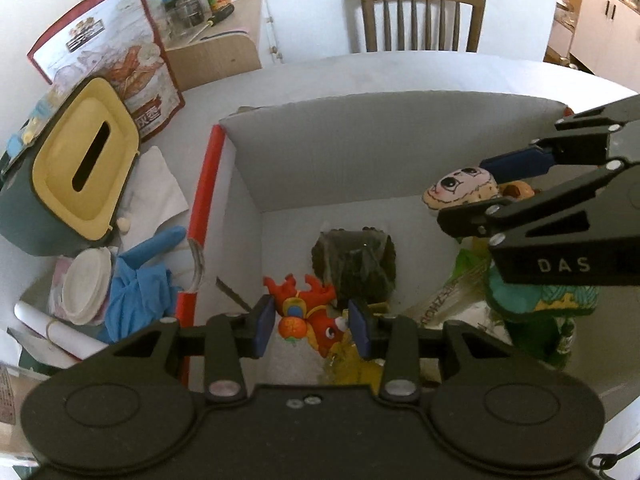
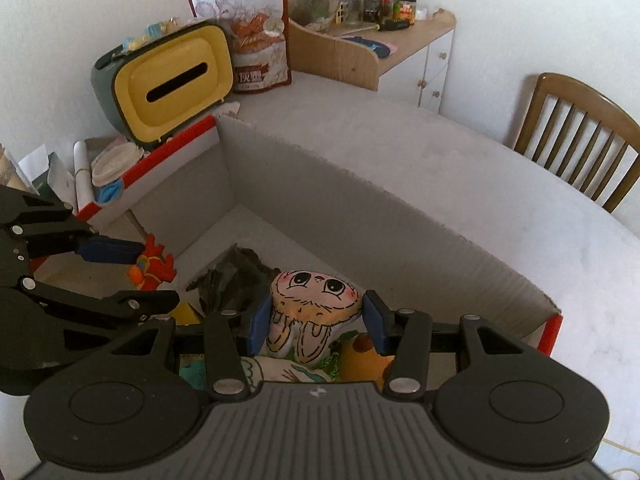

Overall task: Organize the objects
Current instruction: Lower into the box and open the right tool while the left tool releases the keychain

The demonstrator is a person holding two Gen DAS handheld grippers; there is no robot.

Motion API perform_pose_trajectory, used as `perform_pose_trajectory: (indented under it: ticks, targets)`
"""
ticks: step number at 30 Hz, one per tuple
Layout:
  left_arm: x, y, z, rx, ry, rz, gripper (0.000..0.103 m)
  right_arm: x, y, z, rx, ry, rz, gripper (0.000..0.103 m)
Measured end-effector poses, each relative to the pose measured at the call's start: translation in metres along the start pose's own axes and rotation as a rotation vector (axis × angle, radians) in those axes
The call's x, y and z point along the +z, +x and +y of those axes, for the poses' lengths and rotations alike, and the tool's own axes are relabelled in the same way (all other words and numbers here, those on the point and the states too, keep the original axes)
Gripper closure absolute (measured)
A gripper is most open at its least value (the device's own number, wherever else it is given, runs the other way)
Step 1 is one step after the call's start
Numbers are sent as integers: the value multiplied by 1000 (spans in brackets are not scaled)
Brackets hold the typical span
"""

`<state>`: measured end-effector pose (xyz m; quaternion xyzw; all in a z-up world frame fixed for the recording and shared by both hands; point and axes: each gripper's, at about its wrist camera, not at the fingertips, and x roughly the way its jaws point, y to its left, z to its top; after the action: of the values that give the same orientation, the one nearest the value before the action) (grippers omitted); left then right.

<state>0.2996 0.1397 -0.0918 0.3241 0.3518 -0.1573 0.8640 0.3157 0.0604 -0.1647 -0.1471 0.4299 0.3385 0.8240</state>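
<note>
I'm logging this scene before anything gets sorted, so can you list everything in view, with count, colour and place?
cardboard box: 1, grey inside with red edges, on the table
red plush toy: 1, red and orange, in the box, between the left fingers
rabbit-face plush: 1, cream, in the box, between the right fingers
dark bag: 1, black, box floor
tissue box: 1, yellow top on green body, left of the box
snack pouch: 1, red and white, behind the tissue box
blue glove: 1, blue, left of the box
chair: 1, brown, behind the table
left hand-held gripper: 1, black with blue pads, open
right hand-held gripper: 1, black with blue pads, open
</note>
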Motion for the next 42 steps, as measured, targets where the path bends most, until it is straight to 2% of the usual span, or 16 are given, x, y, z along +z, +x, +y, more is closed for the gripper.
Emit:
perform_pose_trajectory:
  ticks: [8, 15, 18, 26, 28, 30, 42]
  targets:
    - [-1, 4, -8, 4, 35, 15, 64, -1, -2, -1, 10, 19, 6, 54]
    - [0, 6, -5, 0, 19, 31, 63, 0, -15, -2, 34, 48, -13, 53]
    - [0, 5, -5, 2, 13, 32, 62, 0, -27, -2, 47, 59, -33, 45]
    - [-3, -8, -5, 14, -12, 11, 54, -2, -64, 0, 69, 54, -85, 44]
    - [-2, -13, -4, 11, -26, 5, 45, -4, -76, -1, 73, 56, -100, 44]
    - [-2, -19, -5, 9, -38, -10, 41, -5, -85, -1, 74, 55, -113, 42]
    - [-4, -62, -24, 8, -37, -87, 39, -25, -148, -13, 49, 62, -196, 39]
